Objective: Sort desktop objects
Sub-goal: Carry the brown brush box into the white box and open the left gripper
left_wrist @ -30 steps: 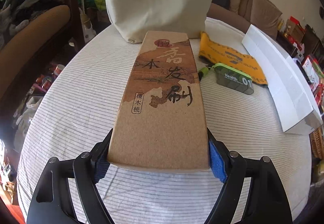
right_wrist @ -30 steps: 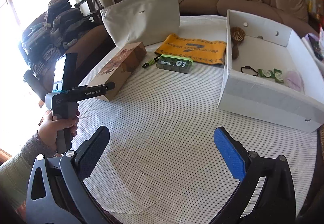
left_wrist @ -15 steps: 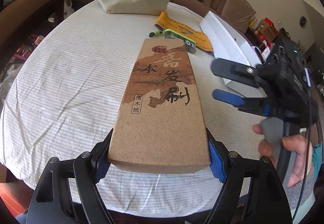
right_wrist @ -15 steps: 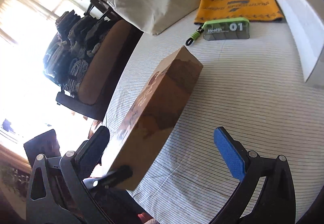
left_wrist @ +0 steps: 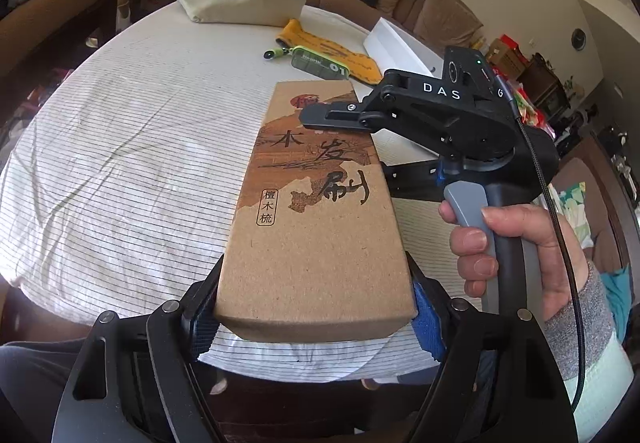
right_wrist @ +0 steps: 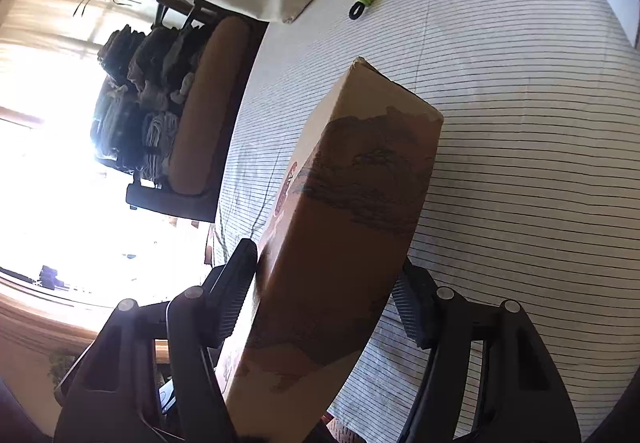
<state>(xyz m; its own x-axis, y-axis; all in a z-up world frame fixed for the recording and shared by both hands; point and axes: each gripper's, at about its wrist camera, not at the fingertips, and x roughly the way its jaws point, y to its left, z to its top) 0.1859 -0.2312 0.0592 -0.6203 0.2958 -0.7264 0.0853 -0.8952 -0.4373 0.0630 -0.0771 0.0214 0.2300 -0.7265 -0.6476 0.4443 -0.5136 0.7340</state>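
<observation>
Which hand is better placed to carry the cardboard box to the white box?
Right, probably. The right gripper has just been closing its jaws on the cardboard box, top and bottom, and the white box lies on that side. The left gripper clamps only its near end.

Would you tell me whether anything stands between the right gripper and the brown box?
Nothing visible does: the right gripper has just been closing its jaws around the brown box, pads against its two faces.
</observation>
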